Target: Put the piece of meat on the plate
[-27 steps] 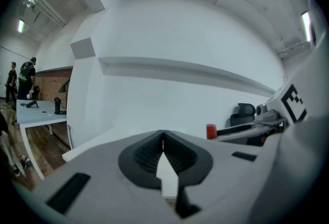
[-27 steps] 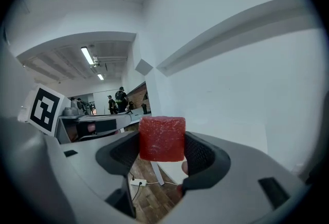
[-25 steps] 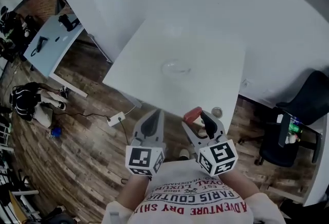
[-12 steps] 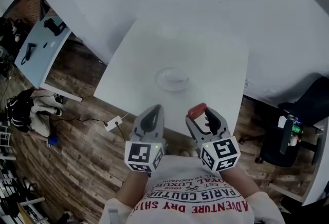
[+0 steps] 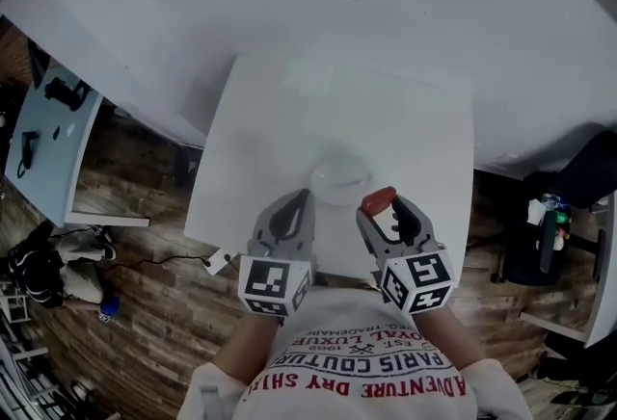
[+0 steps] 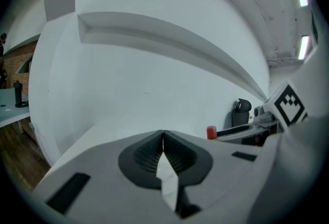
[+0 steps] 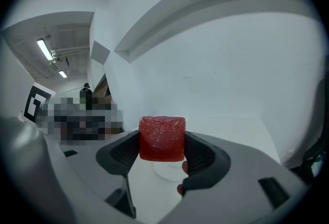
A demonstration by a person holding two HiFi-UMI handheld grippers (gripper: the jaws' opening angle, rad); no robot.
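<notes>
A red cube of meat [image 7: 162, 138] is clamped between the jaws of my right gripper [image 7: 162, 152]. In the head view the same piece of meat [image 5: 378, 199] shows at the tip of the right gripper [image 5: 384, 212], just right of a pale plate [image 5: 337, 179] on the white table [image 5: 289, 119]. Beneath the meat, the plate [image 7: 165, 170] shows faintly in the right gripper view. My left gripper [image 5: 292, 216] hangs over the table's near edge, left of the plate; its jaws [image 6: 163, 138] are pressed together with nothing in them.
The white table stands against a white wall. Wooden floor lies to the left, with a second light table [image 5: 43, 134] carrying dark items. A black chair [image 5: 588, 177] is at the right. The right gripper's marker cube [image 6: 288, 107] shows in the left gripper view.
Both grippers have moved forward over the table's near edge, toward the plate. The right one still holds the meat, and the left stays shut.
</notes>
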